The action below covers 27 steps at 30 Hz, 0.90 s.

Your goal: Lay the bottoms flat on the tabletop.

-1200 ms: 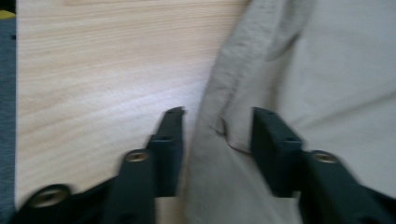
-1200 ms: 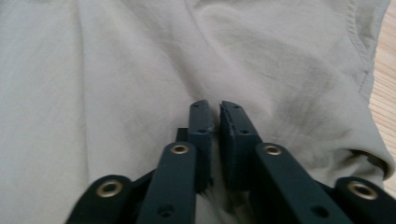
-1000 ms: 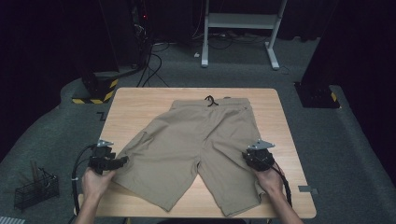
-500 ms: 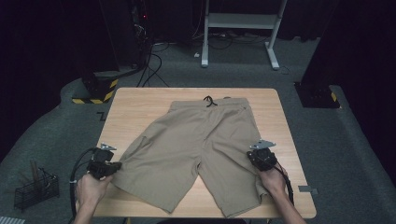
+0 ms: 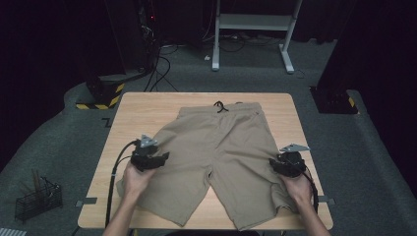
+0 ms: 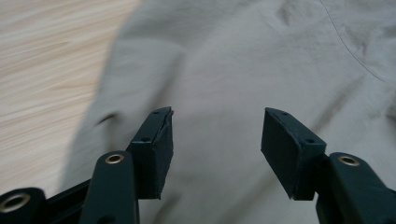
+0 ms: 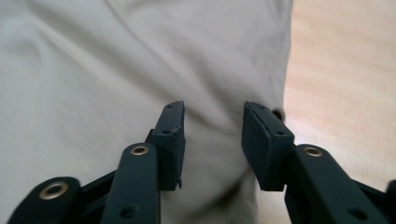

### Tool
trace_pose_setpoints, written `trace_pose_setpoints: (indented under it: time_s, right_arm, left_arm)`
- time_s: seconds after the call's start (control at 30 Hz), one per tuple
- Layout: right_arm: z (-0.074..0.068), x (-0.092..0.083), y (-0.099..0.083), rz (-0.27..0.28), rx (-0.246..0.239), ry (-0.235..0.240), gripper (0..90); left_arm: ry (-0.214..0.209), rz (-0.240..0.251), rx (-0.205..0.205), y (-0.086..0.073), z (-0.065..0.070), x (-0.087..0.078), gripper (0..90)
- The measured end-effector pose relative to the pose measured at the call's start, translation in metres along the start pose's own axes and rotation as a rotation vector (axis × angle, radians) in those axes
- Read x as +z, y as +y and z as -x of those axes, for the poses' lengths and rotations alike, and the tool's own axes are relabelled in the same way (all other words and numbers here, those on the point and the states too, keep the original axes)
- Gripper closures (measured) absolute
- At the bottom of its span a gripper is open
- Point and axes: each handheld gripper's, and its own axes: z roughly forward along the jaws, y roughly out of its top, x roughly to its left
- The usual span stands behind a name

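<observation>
Both grippers shift inward over the khaki shorts (image 5: 221, 147); left gripper (image 6: 217, 140) and right gripper (image 7: 212, 140), jaws just reopened and empty, suggest smoothing is finished.

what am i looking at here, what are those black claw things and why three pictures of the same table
A person sits at a wooden table and holds a hand-held gripper in each hand: a black tool with two jaws that pinch like tongs. The left hand-held gripper and the right hand-held gripper show in the high view, taken from above the person's side of the table.

The other two pictures come from small cameras riding on the tools, each looking along its own jaws. A pair of khaki shorts lies spread flat on the table, waistband at the far end. Each tool hovers over one leg of the shorts. Both sets of jaws have just been opening; they stand apart with cloth under them, so nothing is held.
</observation>
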Motion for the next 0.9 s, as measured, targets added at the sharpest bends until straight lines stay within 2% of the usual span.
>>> trace_pose_setpoints:
  time_s: [0.07,0.13,0.23,0.27,0.3,0.33,0.43,0.47,0.5,0.57,0.6,0.67,0.7,0.77,0.83,0.9]
  right_arm:
    - [0.004,0.002,-0.003,-0.039,-0.004,0.005,69.9]
    - [0.010,0.007,-0.004,-0.071,-0.016,0.021,89.4]
    - [0.017,0.010,-0.001,-0.073,-0.033,0.018,89.9]
    - [0.017,0.011,0.002,-0.081,-0.060,-0.015,90.0]
    - [0.019,0.011,0.004,-0.077,-0.083,-0.053,90.0]
    - [0.025,0.009,0.008,-0.051,-0.065,-0.071,90.0]
    - [0.038,0.011,0.011,-0.063,-0.035,-0.116,89.5]
    - [0.042,0.014,0.010,-0.080,-0.023,-0.127,87.2]
    - [0.043,0.014,0.009,-0.081,-0.004,-0.136,79.2]
    - [0.036,0.002,0.007,-0.003,0.034,-0.089,70.3]
    - [0.025,-0.008,0.007,0.051,0.022,-0.052,66.4]
    - [0.005,-0.021,0.006,0.097,-0.010,0.011,62.4]
    - [-0.008,-0.025,0.004,0.100,-0.045,0.041,61.5]
    - [-0.032,-0.032,-0.002,0.107,-0.134,0.024,61.4]
    - [-0.044,-0.030,-0.007,0.072,-0.126,0.066,61.2]
    - [-0.048,-0.022,-0.015,0.018,-0.129,0.056,62.1]
  left_arm:
    - [-0.011,-0.007,-0.001,0.000,0.005,0.015,43.1]
    - [-0.013,-0.009,-0.007,-0.003,0.009,0.027,42.9]
    - [-0.011,-0.019,-0.020,-0.012,0.011,0.039,43.0]
    - [-0.006,-0.031,-0.022,-0.015,0.011,0.042,43.0]
    - [0.002,-0.018,-0.021,-0.020,0.010,0.044,43.0]
    - [0.006,-0.011,-0.023,-0.022,0.010,0.044,43.0]
    - [0.009,0.002,-0.036,-0.023,0.009,0.043,42.8]
    - [0.017,0.007,-0.026,-0.025,0.010,0.043,41.8]
    - [0.027,0.020,-0.014,-0.027,0.013,0.044,40.4]
    - [0.037,0.036,-0.013,-0.030,0.015,0.043,38.3]
    - [0.037,0.036,-0.016,-0.030,0.015,0.043,38.3]
    - [0.039,0.034,-0.020,-0.030,0.016,0.044,37.6]
    - [0.040,0.035,-0.020,-0.030,0.016,0.044,37.3]
    - [0.042,0.036,-0.020,-0.030,0.017,0.043,37.2]
    - [0.042,0.034,-0.019,-0.030,0.018,0.043,37.2]
    - [0.045,0.036,-0.027,-0.031,0.019,0.042,37.1]
